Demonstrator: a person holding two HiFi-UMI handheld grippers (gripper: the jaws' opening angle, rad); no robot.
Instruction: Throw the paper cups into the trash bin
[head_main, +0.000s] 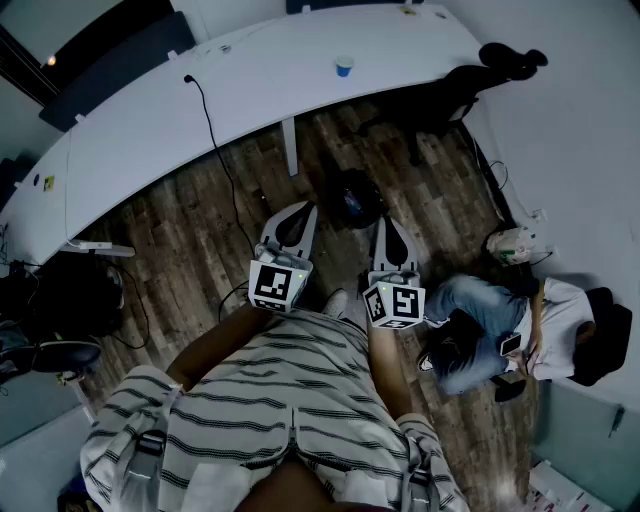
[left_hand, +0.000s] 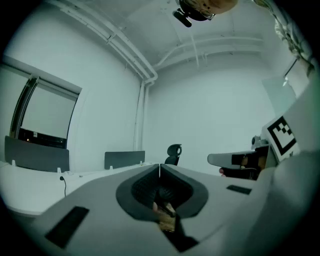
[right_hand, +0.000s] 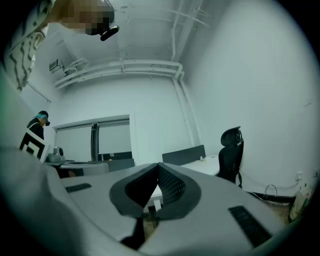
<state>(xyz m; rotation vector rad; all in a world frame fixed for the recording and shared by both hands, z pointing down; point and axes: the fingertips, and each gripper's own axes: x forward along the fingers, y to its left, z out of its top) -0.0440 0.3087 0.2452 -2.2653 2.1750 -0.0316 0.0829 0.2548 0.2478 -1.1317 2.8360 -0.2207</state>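
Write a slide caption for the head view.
Left gripper and right gripper, both shut, over a wood floor, facing a white desk with a blue cup.

My left gripper (head_main: 298, 212) and right gripper (head_main: 386, 225) are positioned side by side over the floor (head_main: 190, 245), with the trash bin (head_main: 352, 198) just ahead, between them. Beyond it, the bench (head_main: 150, 120) carries a paper cup (head_main: 344, 67). A chair (head_main: 445, 95) stands at its right end, and a person (head_main: 490, 325) sits to my right.

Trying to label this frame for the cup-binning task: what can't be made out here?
- Head view: cup on the desk, too small to tell if it is paper.
- Head view: dark object on the floor, too dim to confirm as the bin.
- Gripper views: left gripper and right gripper, both shut, fill the lower frame; no cup shows.
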